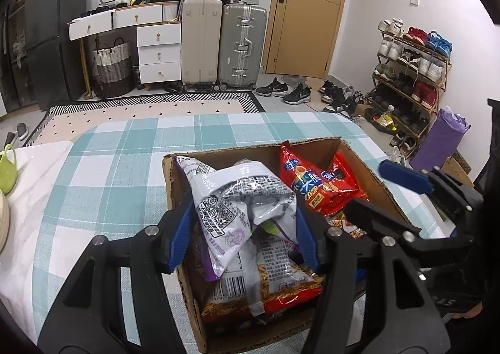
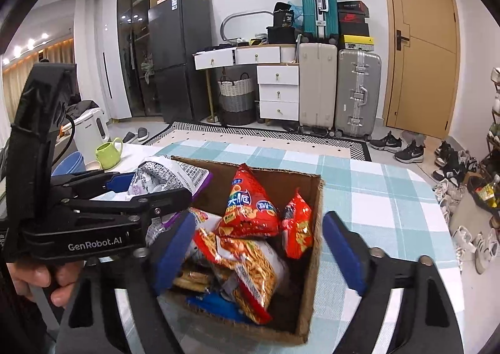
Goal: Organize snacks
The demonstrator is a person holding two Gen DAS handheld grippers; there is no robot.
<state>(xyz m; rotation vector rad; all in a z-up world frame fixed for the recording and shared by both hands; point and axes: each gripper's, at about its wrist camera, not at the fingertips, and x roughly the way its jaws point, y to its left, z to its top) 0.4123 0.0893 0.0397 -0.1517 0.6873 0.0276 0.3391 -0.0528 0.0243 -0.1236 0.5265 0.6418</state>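
A cardboard box (image 1: 170,179) (image 2: 315,229) stands on the checked tablecloth and holds several snack bags. My left gripper (image 1: 243,235) is shut on a white and purple snack bag (image 1: 237,207) and holds it over the box's left side; it also shows in the right wrist view (image 2: 162,177). Red snack bags (image 1: 315,182) (image 2: 250,207) and a noodle snack bag (image 2: 250,272) lie in the box. My right gripper (image 2: 259,260) is open and empty, its jaws astride the box's right wall; it shows in the left wrist view (image 1: 378,194).
A green mug (image 2: 107,150) (image 1: 7,166), a white kettle (image 2: 92,127) and blue bowls (image 2: 67,163) stand at the table's left end. Suitcases, drawers, a fridge and a shoe rack (image 1: 412,78) stand beyond the table.
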